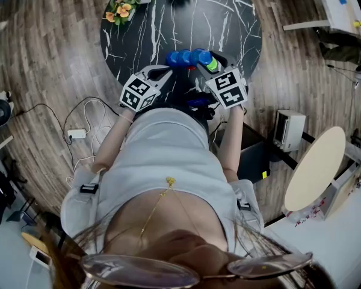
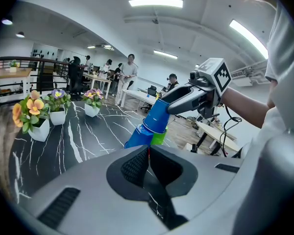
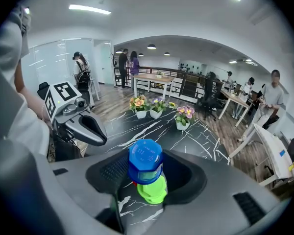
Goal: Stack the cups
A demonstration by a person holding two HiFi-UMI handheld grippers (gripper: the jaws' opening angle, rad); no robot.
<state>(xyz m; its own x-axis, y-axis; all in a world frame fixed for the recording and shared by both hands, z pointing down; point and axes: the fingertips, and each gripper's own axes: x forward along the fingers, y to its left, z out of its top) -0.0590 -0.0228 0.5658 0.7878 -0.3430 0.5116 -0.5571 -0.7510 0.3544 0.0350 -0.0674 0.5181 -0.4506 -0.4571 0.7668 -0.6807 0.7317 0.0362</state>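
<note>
Head view: I have both grippers low over the near edge of the black marbled bench (image 1: pixel 234 29). The blue cups (image 1: pixel 188 58) are nested into a stack and lie sideways between the gripper tips. The green cup (image 1: pixel 212 64) is at the stack's right end.

The right gripper (image 1: pixel 206 67) is grasping the blue cups. In the right gripper view the end cup's base faces the camera between the jaws. The green cup sits just under it, and a bit of red peeks out at the left (can't tell what it is).

The left gripper (image 1: pixel 166 72) is clenched, jaws together. In the left gripper view there is a thin red sliver at the tips, too small to name. The stack is just past them, tilted up to the right, with the right gripper's jaw on its upper end and green showing beside the blue.

The flower pots (image 1: pixel 121 9) stand on the bench's far side, well apart from the cups. A power strip (image 1: pixel 76 133) and cables lie on the wood floor (image 1: pixel 48 59) at left.
</note>
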